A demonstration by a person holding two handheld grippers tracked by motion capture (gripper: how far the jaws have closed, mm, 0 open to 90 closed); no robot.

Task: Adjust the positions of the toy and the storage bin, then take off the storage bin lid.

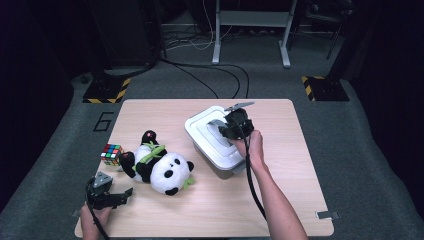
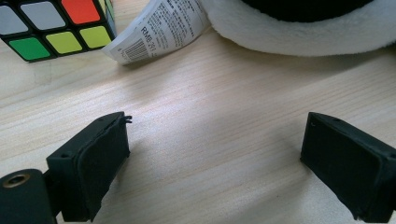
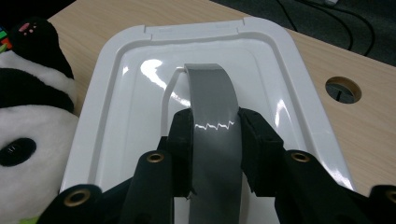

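Observation:
A white lidded box point(image 1: 212, 142) stands on the wooden table right of centre, its white lid point(image 3: 130, 93) on top. My right gripper point(image 1: 225, 127) is shut on the lid's grey strap handle point(image 3: 212, 121), a black pad pressing each side of it. A plush panda point(image 1: 160, 167) lies left of the box, and its head point(image 3: 28, 140) edges the right gripper view. A Rubik's cube point(image 1: 111, 154) sits further left. At the table's near left corner my left gripper point(image 1: 120, 196) rests low over bare wood, open, nothing between its pads point(image 2: 100, 163). The cube point(image 2: 51, 25) and the panda's label point(image 2: 156, 28) lie ahead of it.
A round cable hole point(image 3: 343, 88) pierces the table beyond the box. Grey carpet, cables and a metal stand point(image 1: 250, 30) lie past the table's far edge. Striped floor plates point(image 1: 106, 90) sit at both far corners. Bare wood stretches along the front of the table point(image 1: 215, 210).

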